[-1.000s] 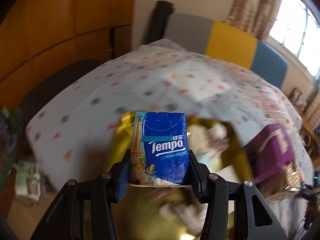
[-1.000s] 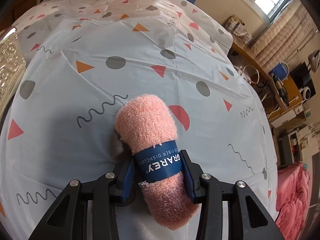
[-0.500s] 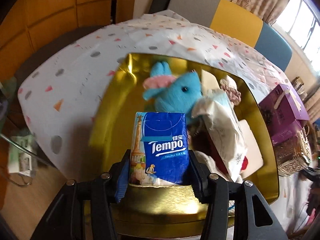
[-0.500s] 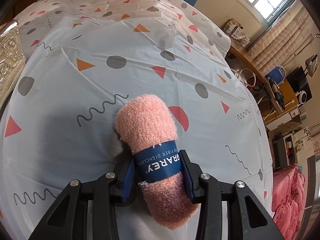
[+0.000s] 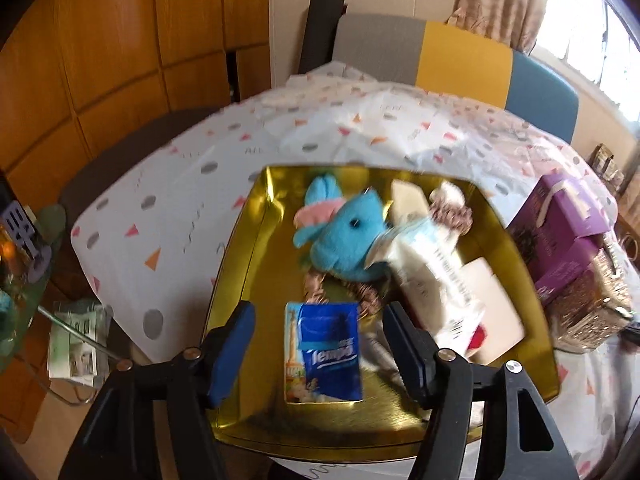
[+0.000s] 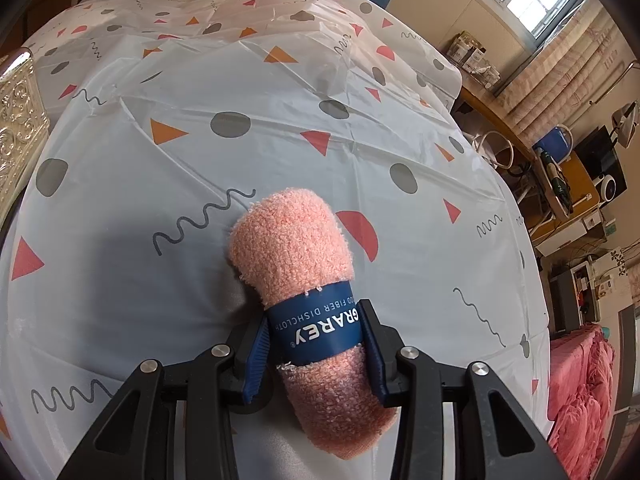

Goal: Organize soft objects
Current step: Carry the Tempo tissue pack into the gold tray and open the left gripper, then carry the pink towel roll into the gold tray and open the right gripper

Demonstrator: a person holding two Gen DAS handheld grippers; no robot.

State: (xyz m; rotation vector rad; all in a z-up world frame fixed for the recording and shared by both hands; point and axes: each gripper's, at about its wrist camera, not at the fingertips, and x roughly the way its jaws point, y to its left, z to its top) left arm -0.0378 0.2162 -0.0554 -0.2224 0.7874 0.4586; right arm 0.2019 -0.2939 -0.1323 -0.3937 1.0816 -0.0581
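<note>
In the left wrist view a blue Tempo tissue pack [image 5: 323, 352] lies on the floor of the gold tray [image 5: 244, 256], near its front edge. My left gripper [image 5: 320, 344] hovers over it with its jaws opening; both pads stand clear of the pack. Further in the tray lie a blue plush toy [image 5: 344, 236] and a white wipes packet [image 5: 432, 276]. In the right wrist view my right gripper [image 6: 316, 344] is shut on a rolled pink dishcloth [image 6: 292, 236] at its navy paper band, over the patterned tablecloth [image 6: 240, 128].
A purple gift box [image 5: 568, 232] and a glittery gold box [image 5: 592, 308] stand right of the tray. An embossed gold box edge [image 6: 18, 120] shows at the left in the right wrist view. A chair back [image 5: 460, 56] stands behind the table. Desk clutter lies beyond the table's right edge.
The left gripper's jaws spread apart and let go of the tissue pack, which dropped onto the tray floor. The left gripper also sank closer to the tray. The right gripper kept still.
</note>
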